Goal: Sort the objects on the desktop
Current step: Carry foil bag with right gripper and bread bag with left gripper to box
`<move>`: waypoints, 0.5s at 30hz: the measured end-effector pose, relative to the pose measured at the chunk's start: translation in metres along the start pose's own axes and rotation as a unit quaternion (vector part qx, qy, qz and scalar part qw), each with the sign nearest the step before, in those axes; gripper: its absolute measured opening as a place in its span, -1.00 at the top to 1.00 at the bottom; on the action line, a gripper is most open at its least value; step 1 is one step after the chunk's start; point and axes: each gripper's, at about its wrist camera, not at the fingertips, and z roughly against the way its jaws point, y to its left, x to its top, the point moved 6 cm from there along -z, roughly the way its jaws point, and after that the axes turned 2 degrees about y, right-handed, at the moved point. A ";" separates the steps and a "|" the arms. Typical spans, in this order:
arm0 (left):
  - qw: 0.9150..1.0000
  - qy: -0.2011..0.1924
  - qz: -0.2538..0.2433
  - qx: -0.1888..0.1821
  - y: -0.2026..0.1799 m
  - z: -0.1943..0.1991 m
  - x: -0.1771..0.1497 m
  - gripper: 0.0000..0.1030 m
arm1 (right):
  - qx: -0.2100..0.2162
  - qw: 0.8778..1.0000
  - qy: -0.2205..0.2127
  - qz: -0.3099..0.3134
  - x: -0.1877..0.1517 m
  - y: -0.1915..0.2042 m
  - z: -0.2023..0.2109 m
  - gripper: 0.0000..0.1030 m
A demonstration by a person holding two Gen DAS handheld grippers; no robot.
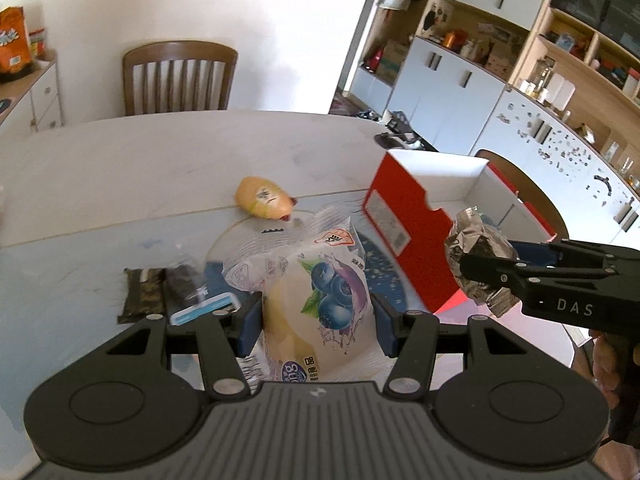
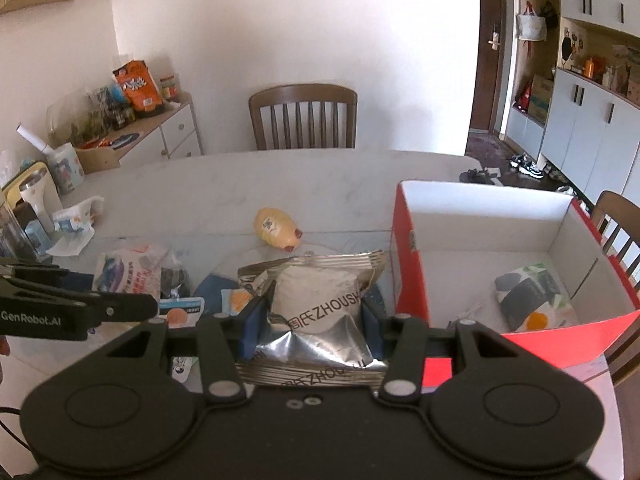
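Note:
My left gripper (image 1: 317, 310) is shut on a clear packet with a blueberry print (image 1: 326, 280), held above the table. To its right, my right gripper (image 1: 486, 270) holds a crumpled silver foil packet (image 1: 474, 240) next to the red box (image 1: 400, 220). In the right wrist view the right gripper (image 2: 314, 322) pinches that silver packet (image 2: 316, 292) between its blue pads, just left of the red box (image 2: 408, 268), which has a white inside. A patterned packet (image 2: 532, 304) lies in the box. A yellow packet (image 2: 278, 228) rests on the table beyond.
Dark snack bars (image 1: 144, 294) and a small blue-and-white box (image 1: 204, 308) lie at the left on the table (image 1: 120, 168). More packets (image 2: 132, 268) are scattered there. A wooden chair (image 2: 303, 118) stands behind the table, and cups and bottles (image 2: 36, 196) stand at its far left.

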 end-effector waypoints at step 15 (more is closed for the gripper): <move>0.999 -0.012 -0.043 -0.022 -0.065 -0.015 0.023 -0.07 | -0.006 1.000 -0.028 -0.014 0.008 -0.046 0.024 0.04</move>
